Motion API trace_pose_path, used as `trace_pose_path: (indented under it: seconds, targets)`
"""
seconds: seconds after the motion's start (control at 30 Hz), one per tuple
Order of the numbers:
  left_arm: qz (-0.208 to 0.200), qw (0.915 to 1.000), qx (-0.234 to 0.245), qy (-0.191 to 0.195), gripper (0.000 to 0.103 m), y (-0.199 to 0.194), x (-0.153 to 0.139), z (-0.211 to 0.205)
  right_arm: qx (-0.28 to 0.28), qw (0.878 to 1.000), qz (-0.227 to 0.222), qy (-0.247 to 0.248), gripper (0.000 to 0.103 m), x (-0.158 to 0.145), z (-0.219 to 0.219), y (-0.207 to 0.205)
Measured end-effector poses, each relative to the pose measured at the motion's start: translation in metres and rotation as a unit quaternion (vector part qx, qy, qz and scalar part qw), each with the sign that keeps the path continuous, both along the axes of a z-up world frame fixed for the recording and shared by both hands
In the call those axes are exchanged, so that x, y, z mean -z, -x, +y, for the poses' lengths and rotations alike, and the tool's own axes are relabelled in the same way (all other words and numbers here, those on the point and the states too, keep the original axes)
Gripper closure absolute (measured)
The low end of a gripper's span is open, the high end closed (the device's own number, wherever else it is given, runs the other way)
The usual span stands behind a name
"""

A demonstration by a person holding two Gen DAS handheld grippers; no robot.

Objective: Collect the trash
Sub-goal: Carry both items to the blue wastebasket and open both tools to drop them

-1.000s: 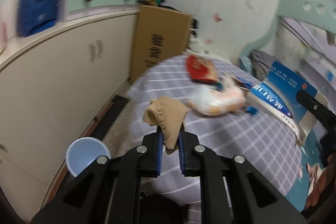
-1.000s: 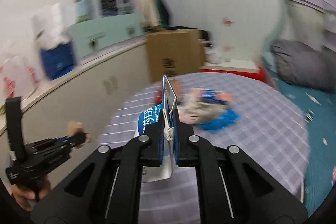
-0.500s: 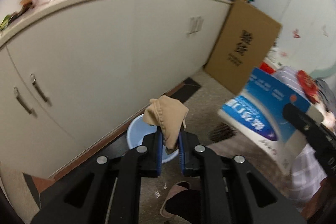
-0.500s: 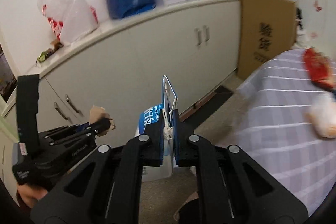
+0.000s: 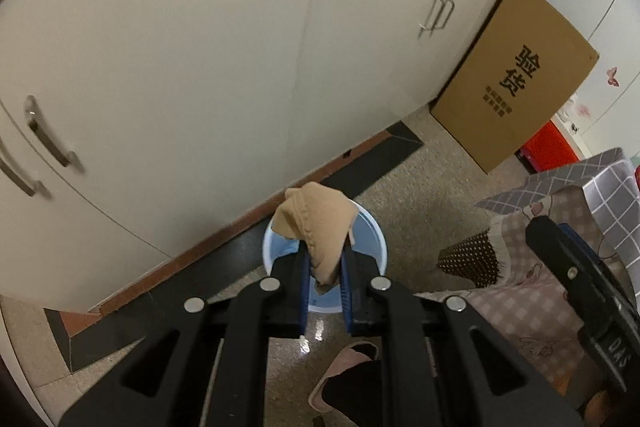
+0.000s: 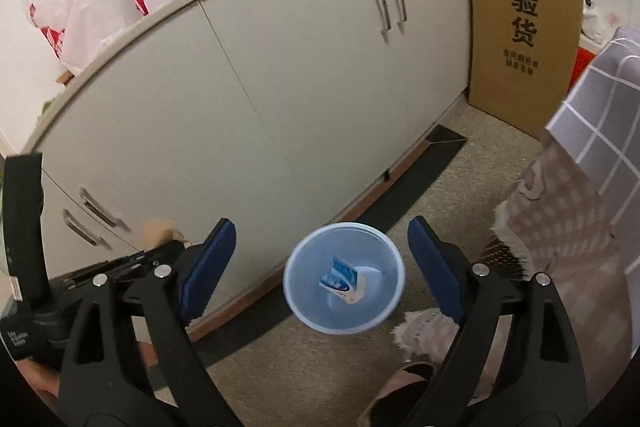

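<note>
My left gripper (image 5: 325, 259) is shut on a crumpled tan cloth (image 5: 316, 223) and holds it above the light blue trash bin (image 5: 372, 239) on the floor. My right gripper (image 6: 322, 259) is open and empty, its blue pads (image 6: 208, 263) spread wide above the same bin (image 6: 304, 311). A blue and white paper package (image 6: 342, 281) lies inside the bin. The left gripper (image 6: 120, 263) with the tan cloth (image 6: 156, 231) also shows at the left of the right wrist view.
Cream cabinets (image 6: 280, 87) run behind the bin. A brown cardboard box (image 5: 516, 83) leans at the far end. The table's checked cloth (image 6: 592, 131) hangs at the right. Pink slippers (image 6: 424, 335) lie on the floor beside the bin.
Both grippers swung from the table down over the bin. My right gripper opened and the blue and white package dropped into the bin. The left still holds the cloth.
</note>
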State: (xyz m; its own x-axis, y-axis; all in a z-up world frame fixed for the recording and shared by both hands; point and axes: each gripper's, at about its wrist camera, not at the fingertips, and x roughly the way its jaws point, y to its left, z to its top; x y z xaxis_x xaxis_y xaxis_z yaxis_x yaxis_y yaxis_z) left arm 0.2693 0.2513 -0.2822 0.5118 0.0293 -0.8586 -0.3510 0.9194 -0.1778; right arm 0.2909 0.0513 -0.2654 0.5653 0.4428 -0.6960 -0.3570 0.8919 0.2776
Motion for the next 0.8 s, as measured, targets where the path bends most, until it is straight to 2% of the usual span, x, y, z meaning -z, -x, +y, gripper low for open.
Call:
trace_pose_path:
  seconds: [0.3, 0.47, 0.53, 0.57, 0.6, 0.7, 0.8]
  targets:
    - [0.001, 0.9995, 0.031, -0.002, 0.09, -0.012, 0.001, -0.027, 0.014, 0.996, -0.079, 0.05, 0.017, -0.018, 0.0, 0.017]
    - [-0.001, 0.9995, 0.03, -0.011, 0.089, -0.027, -0.009, -0.029, 0.043, 0.985, -0.15, 0.076, 0.017, -0.036, -0.002, 0.029]
    - [-0.01, 0.9995, 0.028, -0.01, 0.075, -0.031, -0.017, -0.03, 0.056, 0.979, -0.172, 0.097, 0.017, -0.041, -0.002, 0.031]
    - [-0.011, 0.9996, 0.023, -0.014, 0.045, -0.032, -0.02, -0.03, 0.063, 0.977, -0.18, 0.095, 0.017, -0.045, -0.005, 0.032]
    - [-0.016, 0.9995, 0.014, -0.022, 0.025, -0.032, -0.023, -0.029, 0.069, 0.977, -0.182, 0.091, 0.017, -0.048, -0.008, 0.032]
    - [-0.034, 0.9983, 0.007, -0.047, 0.025, -0.024, -0.033, -0.029, 0.077, 0.976, -0.186, 0.079, 0.017, -0.058, -0.017, 0.033]
    - [-0.039, 0.9981, 0.012, -0.045, 0.025, -0.015, -0.044, -0.033, 0.08, 0.976, -0.188, 0.07, 0.017, -0.069, -0.025, 0.038]
